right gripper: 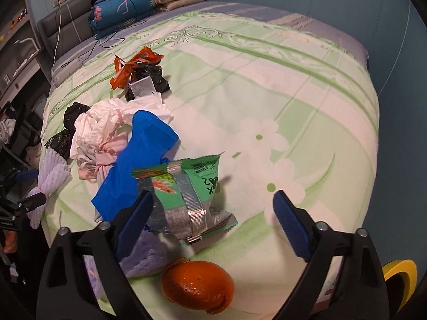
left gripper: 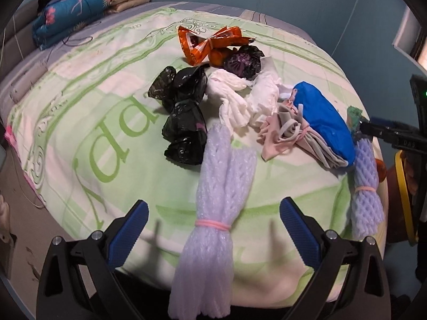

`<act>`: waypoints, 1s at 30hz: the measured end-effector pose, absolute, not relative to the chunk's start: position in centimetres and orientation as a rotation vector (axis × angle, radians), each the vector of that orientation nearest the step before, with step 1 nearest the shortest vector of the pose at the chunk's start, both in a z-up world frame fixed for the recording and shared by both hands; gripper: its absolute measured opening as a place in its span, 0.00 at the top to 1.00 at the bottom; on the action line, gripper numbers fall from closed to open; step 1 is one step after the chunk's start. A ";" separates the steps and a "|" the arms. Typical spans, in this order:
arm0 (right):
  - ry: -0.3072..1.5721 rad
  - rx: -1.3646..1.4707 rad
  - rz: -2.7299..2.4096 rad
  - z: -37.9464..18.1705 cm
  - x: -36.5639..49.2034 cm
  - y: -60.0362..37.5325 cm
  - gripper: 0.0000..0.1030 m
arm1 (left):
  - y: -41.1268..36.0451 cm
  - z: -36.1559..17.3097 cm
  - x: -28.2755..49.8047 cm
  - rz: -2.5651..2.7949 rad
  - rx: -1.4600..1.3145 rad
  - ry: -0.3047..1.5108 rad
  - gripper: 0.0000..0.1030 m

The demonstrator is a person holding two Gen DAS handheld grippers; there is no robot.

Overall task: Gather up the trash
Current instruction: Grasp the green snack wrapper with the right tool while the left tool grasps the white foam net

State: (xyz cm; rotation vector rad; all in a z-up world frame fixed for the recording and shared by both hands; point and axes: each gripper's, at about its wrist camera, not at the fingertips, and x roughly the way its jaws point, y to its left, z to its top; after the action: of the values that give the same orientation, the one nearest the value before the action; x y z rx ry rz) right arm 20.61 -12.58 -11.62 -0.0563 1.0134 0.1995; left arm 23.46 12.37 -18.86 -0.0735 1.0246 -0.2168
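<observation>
Trash lay heaped on a green-white bedsheet printed with big green letters, unreadable upside down; the left gripper stood spread, pads clear of a foam net bundle between them. Right wrist view: right gripper spread, nothing pinched, left pad beside a green snack wrapper with barcode and unreadable print, an orange just below.

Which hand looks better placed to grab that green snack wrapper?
The right. The green snack wrapper lies between the right gripper's open jaws, against its left finger. The left gripper is open over a foam net bundle instead, with the wrapper far off to its side.
</observation>
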 end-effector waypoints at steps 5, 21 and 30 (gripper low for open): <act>1.043 0.005 0.202 -12.3 20.8 -13.4 0.27 | 11.7 -19.1 23.6 -0.253 -0.073 1.014 0.25; 1.034 0.095 0.202 -11.7 20.1 -14.6 0.85 | 10.4 -19.0 22.6 -0.291 -0.044 0.983 0.73; 0.965 0.116 0.225 -8.0 16.9 -15.1 0.85 | 11.2 -16.1 20.3 -0.328 -0.122 0.902 0.73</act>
State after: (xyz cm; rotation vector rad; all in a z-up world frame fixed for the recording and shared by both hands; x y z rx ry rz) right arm 16.86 -15.13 -8.00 0.1160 0.9653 0.2250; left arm 20.34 11.17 -16.08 -0.1222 0.9022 -0.3276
